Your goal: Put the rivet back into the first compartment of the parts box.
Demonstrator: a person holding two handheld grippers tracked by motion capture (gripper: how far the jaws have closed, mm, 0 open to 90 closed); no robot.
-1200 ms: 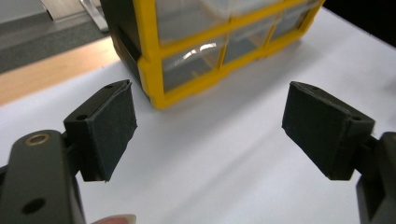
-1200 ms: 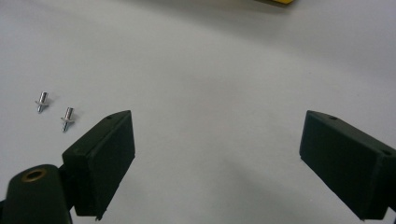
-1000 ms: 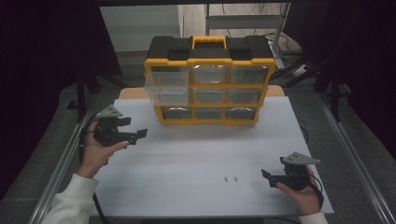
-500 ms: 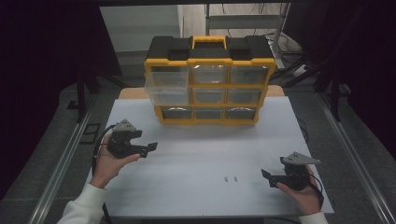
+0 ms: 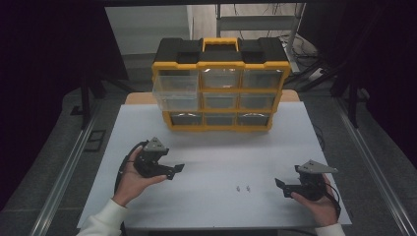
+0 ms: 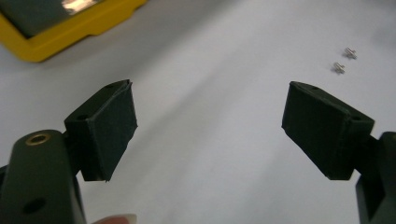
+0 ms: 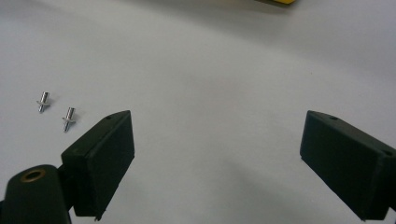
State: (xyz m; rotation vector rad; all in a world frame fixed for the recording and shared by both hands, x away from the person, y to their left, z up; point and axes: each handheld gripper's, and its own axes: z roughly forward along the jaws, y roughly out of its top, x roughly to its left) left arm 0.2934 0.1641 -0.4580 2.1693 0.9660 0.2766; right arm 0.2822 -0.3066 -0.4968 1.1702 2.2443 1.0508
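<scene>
Two small metal screws (image 5: 243,188) lie close together on the white table (image 5: 216,162), near its front. They appear at the upper right in the left gripper view (image 6: 343,59) and at the left in the right gripper view (image 7: 56,110). My left gripper (image 5: 176,170) is held over the table's left side, open and empty, jaws pointing right toward the screws. My right gripper (image 5: 281,187) rests at the front right, open and empty, jaws pointing left, a short way from the screws.
A yellow and black drawer organiser (image 5: 220,83) stands at the back of the table, its upper-left clear drawer (image 5: 176,92) pulled out. Its yellow corner (image 6: 70,28) shows in the left gripper view. Metal rails (image 5: 66,172) run along both table sides.
My left gripper has moved right and toward the front of the table, closer to the screws. The right gripper has stayed put.
</scene>
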